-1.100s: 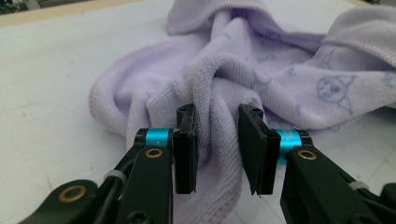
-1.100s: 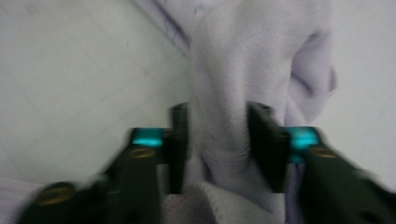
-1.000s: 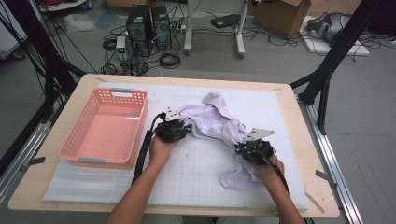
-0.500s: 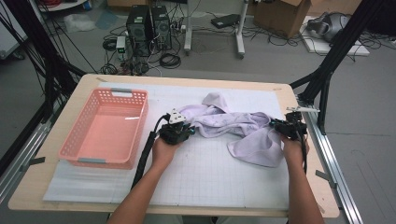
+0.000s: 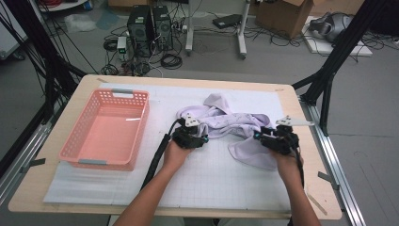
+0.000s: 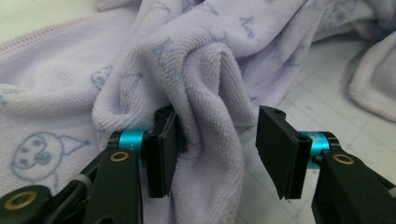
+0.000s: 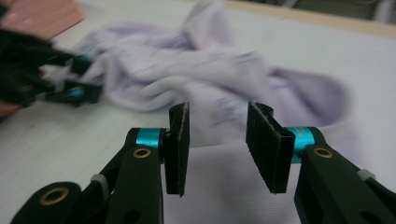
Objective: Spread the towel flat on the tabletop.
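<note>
A lilac towel (image 5: pixel 226 121) with printed cartoon faces lies crumpled on the white gridded mat (image 5: pixel 207 179). My left gripper (image 5: pixel 202 137) sits at the towel's left end. Its jaws have just been opening and stand open around an upright fold of the towel (image 6: pixel 205 93); the left pad (image 6: pixel 161 149) touches the cloth, the right pad is apart. My right gripper (image 5: pixel 259 135) is at the towel's right part, low over the cloth. Its jaws (image 7: pixel 217 126) have just been opening too and stand open with nothing between them, the towel (image 7: pixel 187 70) just beyond.
A pink plastic basket (image 5: pixel 70 150) stands on the mat at the left with nothing in it. The table's wooden edge (image 5: pixel 301 117) runs close to the right hand. Black frame legs, cables and computer cases stand on the floor beyond the table.
The right gripper pulled the towel's end out to the right, then came back a little to the left and let go. The left gripper shifted right and let the fold loose.
</note>
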The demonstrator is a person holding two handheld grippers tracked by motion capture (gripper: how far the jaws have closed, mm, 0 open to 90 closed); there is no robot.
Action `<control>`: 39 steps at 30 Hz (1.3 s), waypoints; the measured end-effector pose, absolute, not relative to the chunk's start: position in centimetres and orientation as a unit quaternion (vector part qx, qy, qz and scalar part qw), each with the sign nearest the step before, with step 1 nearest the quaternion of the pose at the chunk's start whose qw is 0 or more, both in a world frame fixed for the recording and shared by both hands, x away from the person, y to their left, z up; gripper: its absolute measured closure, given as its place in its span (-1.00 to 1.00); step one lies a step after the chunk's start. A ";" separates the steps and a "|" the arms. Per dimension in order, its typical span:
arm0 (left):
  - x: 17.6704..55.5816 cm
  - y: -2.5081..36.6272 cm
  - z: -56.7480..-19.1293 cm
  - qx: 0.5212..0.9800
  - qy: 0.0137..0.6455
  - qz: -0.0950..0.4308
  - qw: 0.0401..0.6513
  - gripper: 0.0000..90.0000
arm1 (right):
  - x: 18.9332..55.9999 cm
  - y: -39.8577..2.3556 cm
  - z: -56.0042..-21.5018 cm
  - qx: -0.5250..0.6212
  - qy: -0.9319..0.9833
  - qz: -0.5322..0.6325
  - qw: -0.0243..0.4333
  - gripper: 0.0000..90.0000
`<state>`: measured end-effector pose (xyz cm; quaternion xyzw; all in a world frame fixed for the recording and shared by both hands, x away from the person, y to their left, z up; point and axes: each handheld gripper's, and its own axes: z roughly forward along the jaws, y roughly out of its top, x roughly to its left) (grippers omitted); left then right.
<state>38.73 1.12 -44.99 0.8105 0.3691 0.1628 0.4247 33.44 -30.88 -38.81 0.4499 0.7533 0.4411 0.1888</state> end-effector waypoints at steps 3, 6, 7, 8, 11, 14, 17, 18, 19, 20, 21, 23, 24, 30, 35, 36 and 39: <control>38.8 0.7 -45.0 0.812 0.377 0.176 0.409 0.34 | 33.0 -28.5 -40.2 0.430 0.773 0.440 0.155 0.32; 39.0 1.0 -45.0 0.804 0.394 0.184 0.406 0.77 | 32.9 -26.3 -41.9 0.411 0.799 0.418 0.136 0.32; 39.1 1.2 -44.9 0.801 0.398 0.180 0.409 0.82 | 32.9 -25.7 -42.5 0.406 0.806 0.410 0.128 0.32; 39.2 1.4 -44.9 0.801 0.399 0.180 0.409 0.84 | 32.9 -25.1 -43.0 0.404 0.813 0.400 0.126 0.32; 39.2 2.2 -44.4 0.798 0.404 0.187 0.406 0.86 | 32.9 -23.8 -44.4 0.390 0.833 0.368 0.136 0.46; 39.2 3.0 -43.8 0.789 0.408 0.197 0.415 0.87 | 32.6 -23.7 -44.4 0.385 0.833 0.366 0.153 0.86; 39.2 3.8 -43.3 0.780 0.414 0.204 0.423 0.87 | 31.9 -23.9 -44.4 0.373 0.835 0.386 0.121 0.97; 39.2 3.8 -43.3 0.780 0.414 0.204 0.423 0.87 | 31.4 -24.0 -44.3 0.367 0.837 0.394 0.099 0.97; 39.2 4.3 -43.2 0.774 0.419 0.203 0.429 0.87 | 30.8 -24.0 -44.2 0.356 0.839 0.401 0.086 0.97; 39.2 4.5 -43.2 0.773 0.421 0.204 0.429 0.87 | 30.4 -24.0 -44.2 0.345 0.842 0.409 0.075 0.97; 39.1 4.8 -43.1 0.774 0.421 0.203 0.428 0.87 | 29.6 -24.1 -44.1 0.334 0.843 0.417 0.071 0.97; 39.1 5.0 -43.2 0.772 0.422 0.203 0.430 0.86 | 28.9 -24.2 -44.0 0.329 0.844 0.419 0.070 0.97; 38.9 5.2 -43.1 0.770 0.423 0.203 0.431 0.86 | 27.2 -24.9 -43.9 0.325 0.841 0.429 0.058 0.97; 38.6 6.0 -42.9 0.757 0.440 0.181 0.448 0.58 | 23.2 -27.0 -43.4 0.305 0.837 0.451 0.050 0.97; 37.8 4.9 -42.5 0.763 0.423 0.174 0.457 0.28 | 21.4 -29.1 -42.9 0.314 0.825 0.466 0.056 0.71; 37.4 4.1 -42.4 0.765 0.406 0.170 0.469 0.27 | 21.5 -30.2 -42.4 0.345 0.805 0.476 0.082 0.50; 37.2 2.8 -42.7 0.774 0.381 0.165 0.477 0.27 | 22.5 -31.0 -41.4 0.378 0.783 0.475 0.137 0.39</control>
